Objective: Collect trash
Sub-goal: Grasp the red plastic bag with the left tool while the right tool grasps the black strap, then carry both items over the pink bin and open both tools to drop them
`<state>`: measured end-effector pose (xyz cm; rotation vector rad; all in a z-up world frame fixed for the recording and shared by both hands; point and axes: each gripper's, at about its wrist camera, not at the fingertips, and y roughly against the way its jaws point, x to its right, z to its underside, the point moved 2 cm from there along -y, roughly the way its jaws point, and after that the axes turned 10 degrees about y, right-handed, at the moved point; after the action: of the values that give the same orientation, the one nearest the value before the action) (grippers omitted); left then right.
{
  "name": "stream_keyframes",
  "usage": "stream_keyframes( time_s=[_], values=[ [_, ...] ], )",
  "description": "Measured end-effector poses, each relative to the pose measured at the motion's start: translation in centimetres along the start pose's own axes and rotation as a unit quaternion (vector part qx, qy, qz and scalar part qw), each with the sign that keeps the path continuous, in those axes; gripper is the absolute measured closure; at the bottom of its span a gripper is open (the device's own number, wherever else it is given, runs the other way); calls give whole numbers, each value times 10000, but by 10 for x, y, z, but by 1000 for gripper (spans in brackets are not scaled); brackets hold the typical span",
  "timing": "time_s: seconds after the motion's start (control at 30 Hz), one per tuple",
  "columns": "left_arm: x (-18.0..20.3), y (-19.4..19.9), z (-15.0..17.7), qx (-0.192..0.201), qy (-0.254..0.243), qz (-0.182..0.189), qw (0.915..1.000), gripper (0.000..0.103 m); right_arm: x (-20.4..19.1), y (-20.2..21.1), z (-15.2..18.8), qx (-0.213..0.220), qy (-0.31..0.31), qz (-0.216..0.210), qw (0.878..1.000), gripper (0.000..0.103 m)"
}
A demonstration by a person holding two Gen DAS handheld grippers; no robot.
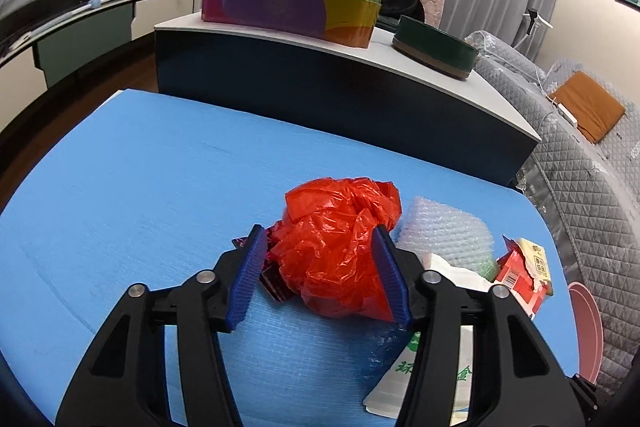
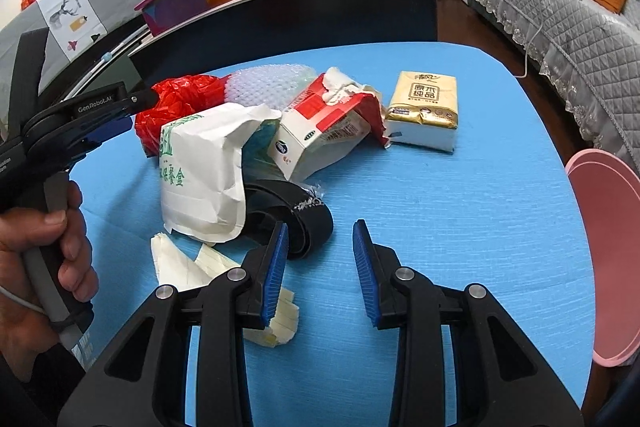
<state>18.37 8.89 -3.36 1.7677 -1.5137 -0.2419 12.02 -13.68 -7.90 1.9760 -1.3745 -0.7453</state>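
Reading "GenRobot.AI" on left hand-held gripper (image 2: pixel 120 111).

Left gripper (image 1: pixel 318 269) and right gripper (image 2: pixel 320 269) alike, black plastic arms with 4 round silver screws each, ribbed blue pads (image 2: pixel 276 275), white "GenRobot.AI" lettering, grey handle, thin white cable, hand (image 2: pixel 36 247) with dark sleeve

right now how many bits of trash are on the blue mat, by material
plastic: 2, red plastic bag, bubble wrap
paper or card: 4, white paper bag, torn red and white carton, tissue pack, folded paper scraps
black roll: 1
foil wrapper: 1
total: 8
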Motion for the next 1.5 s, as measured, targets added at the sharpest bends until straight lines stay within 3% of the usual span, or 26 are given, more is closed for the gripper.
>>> stream_keyframes(
  time_s=[0.07,0.2,0.3,0.63,1.23,1.5],
  values=[
    [0,-2,1,-63,22,50,10000,60,0,0,1,-22,2,-5,10000,74],
    [0,-5,3,-133,29,58,9999,67,1,0,0,-28,-18,-45,10000,82],
    [-2,-3,2,-134,52,53,9999,76,1,0,-1,-25,8,-72,10000,94],
    [-1,13,-4,86,-14,136,9999,91,5,20,-6,256,85,311,9992,100],
    [8,68,-10,587,-134,412,9973,96,25,82,-5,852,-78,943,9919,100],
    [18,87,-2,668,-239,550,9960,96,29,128,-8,1479,-80,997,9839,101]
  ],
)
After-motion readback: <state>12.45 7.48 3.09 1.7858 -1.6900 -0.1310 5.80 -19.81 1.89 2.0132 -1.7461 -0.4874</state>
